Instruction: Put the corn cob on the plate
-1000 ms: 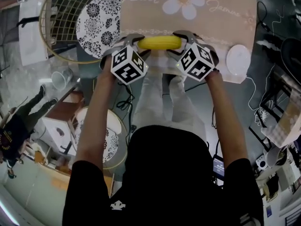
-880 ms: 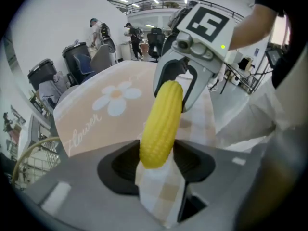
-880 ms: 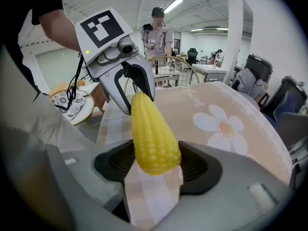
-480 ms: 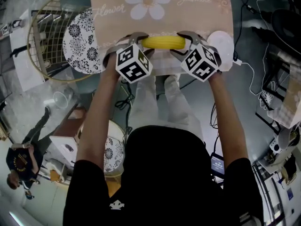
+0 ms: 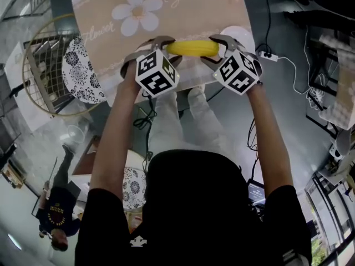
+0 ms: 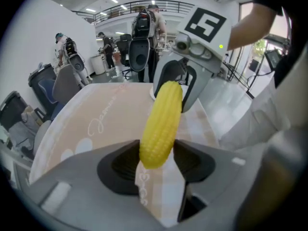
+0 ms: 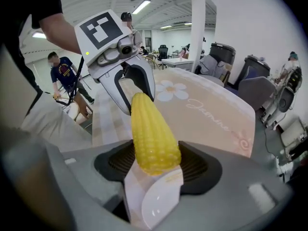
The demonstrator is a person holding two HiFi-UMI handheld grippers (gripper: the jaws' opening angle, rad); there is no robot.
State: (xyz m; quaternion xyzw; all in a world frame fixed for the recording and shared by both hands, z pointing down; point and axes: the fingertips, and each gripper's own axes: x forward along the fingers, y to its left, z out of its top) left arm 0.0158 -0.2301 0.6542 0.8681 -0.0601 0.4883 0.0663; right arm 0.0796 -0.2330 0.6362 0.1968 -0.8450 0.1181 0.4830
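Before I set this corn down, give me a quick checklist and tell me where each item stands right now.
1. Grip of the left hand-held gripper on the yellow corn cob: ok, its jaws press on one end.
2. Grip of the right hand-held gripper on the other end: ok.
3. Cob lifted off the beige flower-print tablecloth: ok.
4. Cob centred over the plain white round plate: not ok, only the end in the right gripper seems to be above it.
5. Plate free of other things: cannot tell, it is mostly hidden.
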